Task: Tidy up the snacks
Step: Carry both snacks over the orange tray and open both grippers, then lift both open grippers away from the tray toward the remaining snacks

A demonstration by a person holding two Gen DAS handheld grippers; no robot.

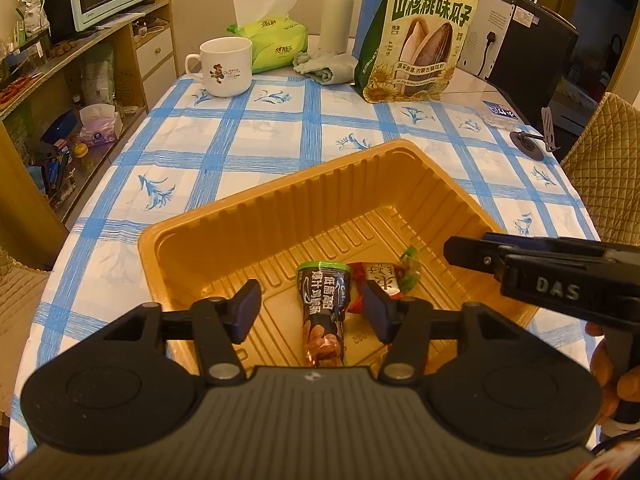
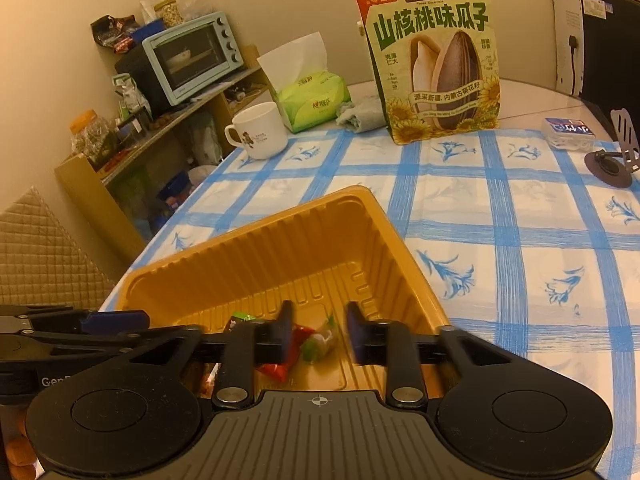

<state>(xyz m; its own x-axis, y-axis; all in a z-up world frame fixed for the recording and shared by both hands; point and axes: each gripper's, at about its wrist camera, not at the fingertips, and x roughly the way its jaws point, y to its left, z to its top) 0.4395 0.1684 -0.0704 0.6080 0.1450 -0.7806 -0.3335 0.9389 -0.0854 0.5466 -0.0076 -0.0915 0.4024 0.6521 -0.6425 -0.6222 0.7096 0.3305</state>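
- Table (image 1: 256, 148), under a blue-checked cloth, carries everything; its near edge is cut off by the gripper bodies in both views.
- Sunflower-seed bag (image 1: 420, 36) stands upright at the far side, well apart from the tray. Judged light for its bulk, with a crinkly film skin; the top seam would be the sure place to pinch. Its top edge is cropped in the left wrist view.
- Gold tray (image 1: 360, 184), thin ribbed plastic, lies near the front of the table. Probably light and flexible, so it may slide if pushed at the rim.
- Left gripper (image 1: 312, 312) hangs over the tray floor, jaws apart and pressing on nothing; the dark snack tube (image 1: 324, 312) lies loose between them on the tray floor. The foil looks slick; a grip across the flat middle seems safest. Its lower end is hidden behind the gripper body.
- Right gripper (image 2: 318, 336) is likewise spread and holds nothing, with wrapped sweets below the gap.
- Red-wrapped sweet (image 2: 288, 356) and green-and-white sweet (image 2: 320, 340) lie in the tray: small, light, with twisted ends that could slip. The second is blurred, so whether it rests or is falling cannot be told; the fingers partly cover both.
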